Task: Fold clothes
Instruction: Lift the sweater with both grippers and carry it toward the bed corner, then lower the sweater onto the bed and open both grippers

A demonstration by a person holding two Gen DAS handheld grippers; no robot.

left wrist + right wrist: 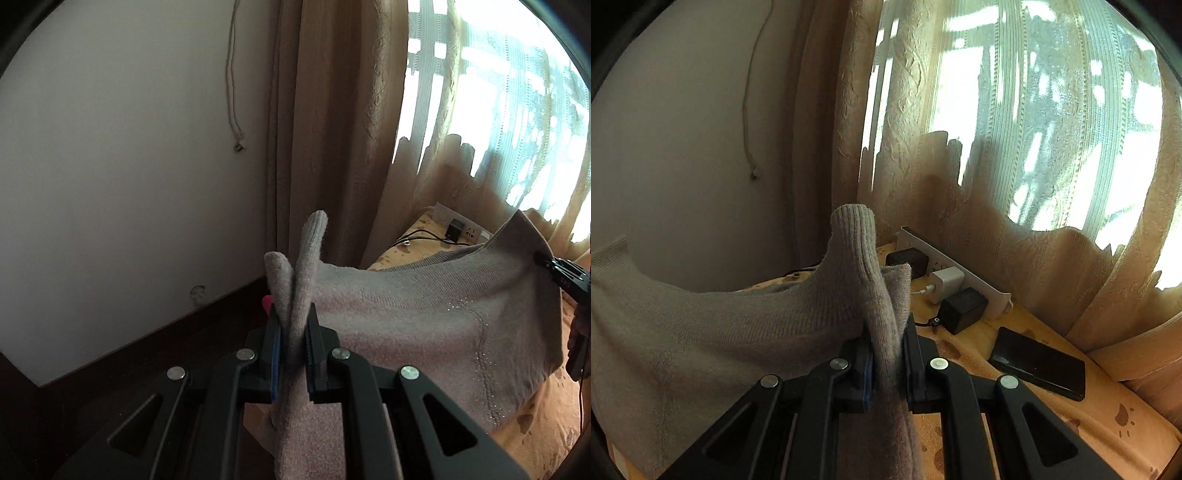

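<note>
The left gripper [293,332] is clamped on a bunched edge of the grey-pink knitted sweater [424,314], with two folds of ribbed fabric standing up above the closed fingers. The right gripper [888,343] is likewise closed tight on another bunched corner of the same sweater [701,332], its ribbed hem rising above the fingertips. In the left wrist view the right gripper [554,269] appears at the far right edge, pinching the opposite corner. The garment hangs stretched between the two grippers, lifted above the yellow-orange patterned bed cover [1052,417]; a line of small sparkling beads runs down its surface.

Surroundings noted: a white power strip [975,280] lies on the cover near the beige textured curtain [1015,240], carrying two black plug adapters and one white charger [947,282]. A flat black rectangular device [1039,363] lies on the cover just beside the strip, to its right. A thin grey cord [232,74] hangs down the plain white wall [110,166]. Bright daylight comes through the sheer window panel. A small pink item shows just left of the left gripper's finger; its identity cannot be determined
</note>
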